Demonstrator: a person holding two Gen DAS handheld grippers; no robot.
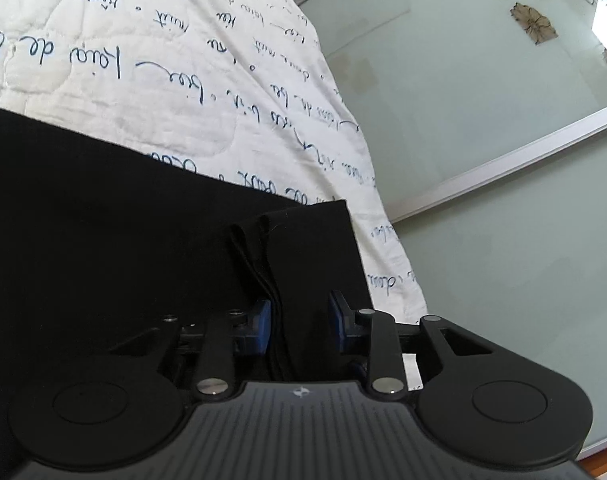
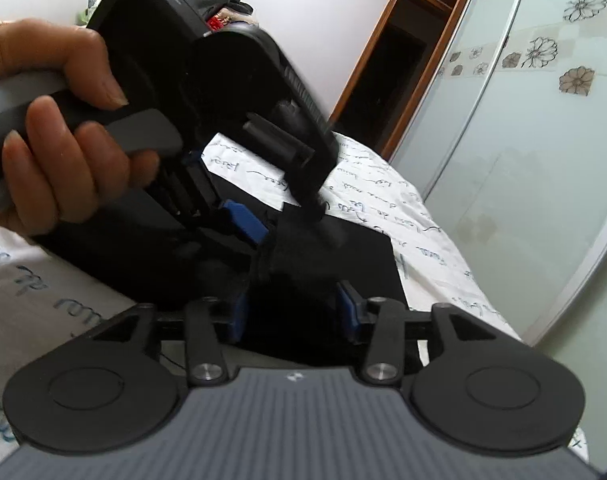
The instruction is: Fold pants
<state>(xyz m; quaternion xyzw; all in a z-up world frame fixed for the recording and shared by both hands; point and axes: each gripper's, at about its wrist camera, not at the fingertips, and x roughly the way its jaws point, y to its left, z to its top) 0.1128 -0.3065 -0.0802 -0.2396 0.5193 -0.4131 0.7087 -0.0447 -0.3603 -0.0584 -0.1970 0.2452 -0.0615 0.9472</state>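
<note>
Black pants [image 1: 103, 220] (one pair) lie on the quilted bed [image 1: 143, 60], gathered edge pinched by both grippers: left gripper [image 1: 299, 320] and right gripper [image 2: 293, 312], fingers closed on fabric; left hand [image 2: 63, 120] grips its handle.

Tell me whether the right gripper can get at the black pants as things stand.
Probably yes: the right gripper already has black pants fabric between its blue pads. The left gripper crowds in just ahead but doesn't block it.

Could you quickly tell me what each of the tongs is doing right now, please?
Left tongs: partly open, black pants fabric between the blue pads; grip cannot be told.
Right tongs: likewise, dark fabric between the pads; grip cannot be told.
</note>
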